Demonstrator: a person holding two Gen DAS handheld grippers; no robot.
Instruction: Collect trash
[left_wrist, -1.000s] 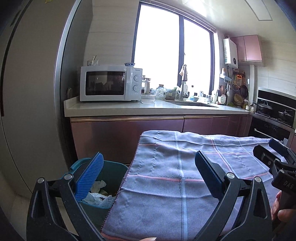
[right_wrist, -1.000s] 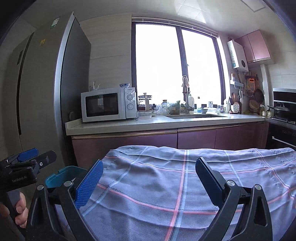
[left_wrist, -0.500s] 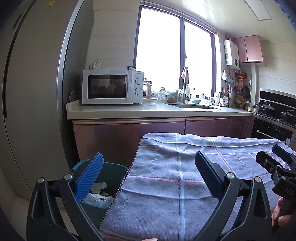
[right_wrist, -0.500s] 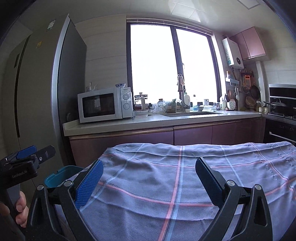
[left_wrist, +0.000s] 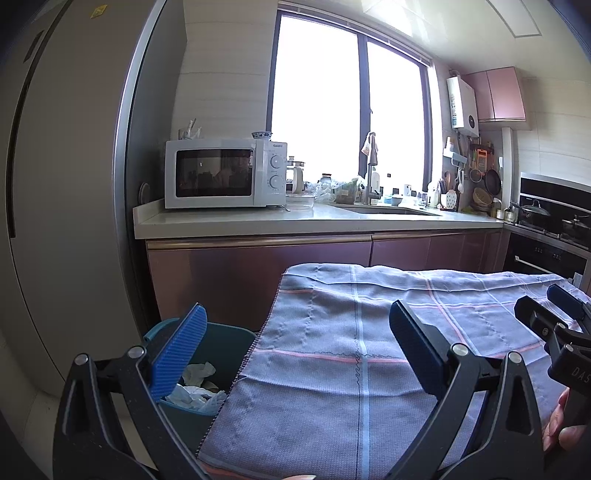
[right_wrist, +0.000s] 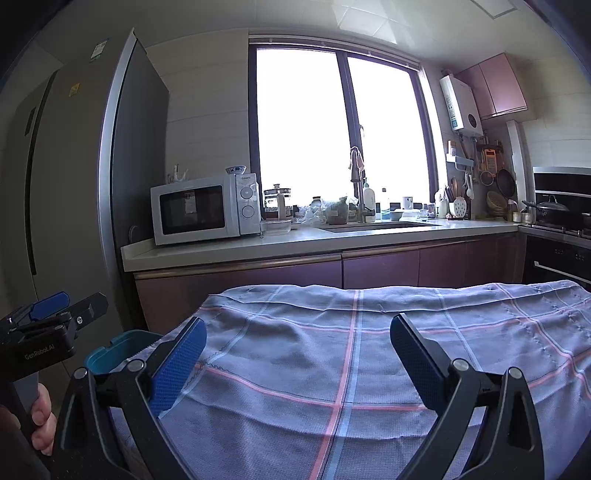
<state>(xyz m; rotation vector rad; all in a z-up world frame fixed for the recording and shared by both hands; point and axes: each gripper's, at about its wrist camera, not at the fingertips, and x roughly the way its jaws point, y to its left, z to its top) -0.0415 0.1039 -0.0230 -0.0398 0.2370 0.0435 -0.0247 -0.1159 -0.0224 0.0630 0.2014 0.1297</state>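
Crumpled white trash lies in the teal bin just off the left edge of the checked cloth covering the counter, while the left tool and right tool both hover over that cloth, spread wide and empty.

Bin half behind cloth
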